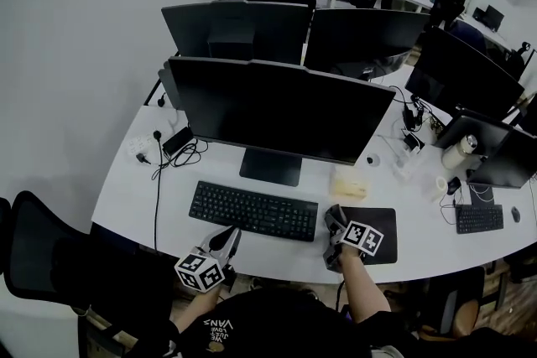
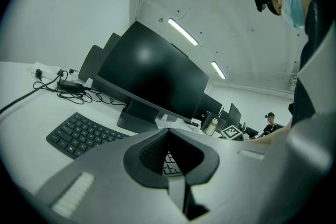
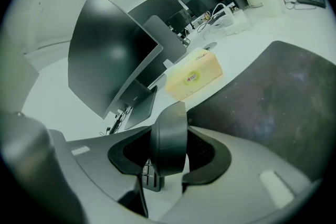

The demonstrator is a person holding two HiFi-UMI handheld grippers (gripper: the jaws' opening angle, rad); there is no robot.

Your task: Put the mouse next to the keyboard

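Note:
The black keyboard [image 1: 252, 211] lies in front of the big monitor [image 1: 277, 109]. Just right of it my right gripper [image 1: 333, 216] hangs over the left edge of the dark mouse pad [image 1: 383, 222]. It is shut on the dark mouse [image 3: 169, 139], which stands edge-on between the jaws; in the head view the gripper hides the mouse. Under the mouse a few keys of the keyboard [image 3: 149, 176] show. My left gripper [image 1: 228, 237] is at the desk's front edge near the keyboard [image 2: 79, 134]; its jaws meet at the tips with nothing held.
A yellow tissue box [image 1: 349, 184] sits behind the mouse pad [image 3: 273, 102]. Cables and a power strip [image 1: 164, 151] lie at the back left. A black chair [image 1: 42, 256] stands left of the desk. More monitors and a second keyboard [image 1: 480, 219] are to the right.

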